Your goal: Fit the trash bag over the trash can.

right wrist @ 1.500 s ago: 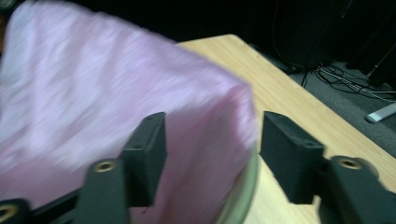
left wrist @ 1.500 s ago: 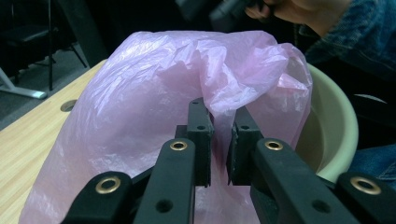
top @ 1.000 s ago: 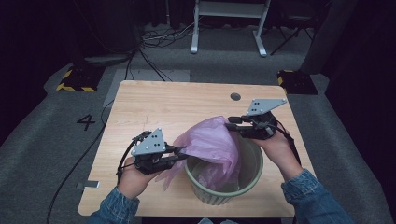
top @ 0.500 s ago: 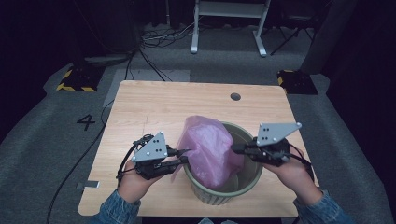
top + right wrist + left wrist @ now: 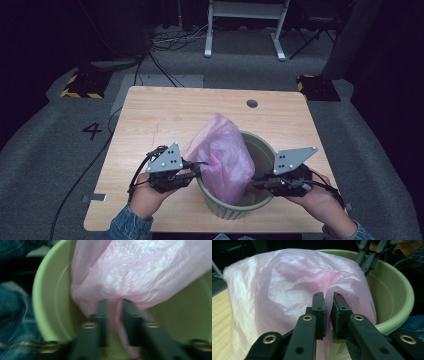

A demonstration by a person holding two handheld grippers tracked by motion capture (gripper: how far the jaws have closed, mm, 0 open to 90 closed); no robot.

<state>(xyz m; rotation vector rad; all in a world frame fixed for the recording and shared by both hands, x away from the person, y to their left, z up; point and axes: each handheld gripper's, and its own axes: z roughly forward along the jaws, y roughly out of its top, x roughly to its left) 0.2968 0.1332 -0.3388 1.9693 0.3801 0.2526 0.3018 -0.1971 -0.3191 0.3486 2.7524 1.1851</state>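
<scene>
A wooden table (image 5: 165, 115) carries a pale green bin (image 5: 260, 150) near its front edge, in front of the person. A pink bag (image 5: 220, 155) stands puffed up out of the bin's left half, its lower part down inside the bin and its top tilted up and away over the left rim toward the table's middle.

The left gripper (image 5: 196, 167) lies level at the bin's left rim, held in the person's left hand (image 5: 145, 192), its tips against the bag's side. In the left gripper view, its jaws stand nearly together with a fold of the bag (image 5: 287, 285) pinched between the pads (image 5: 319, 307), the bin's (image 5: 397, 297) rim curving behind.

The right gripper (image 5: 255, 184) comes in level over the bin's right rim, held in the right hand (image 5: 320, 195), with its tips at the bag's lower right edge. Its jaws have just been opening. In the right gripper view a strip of the bag (image 5: 140, 270) hangs between them, inside the bin (image 5: 47, 297); the picture is blurred, so the pads seem to stand a little off the film rather than pressing it, though that is not certain.
</scene>
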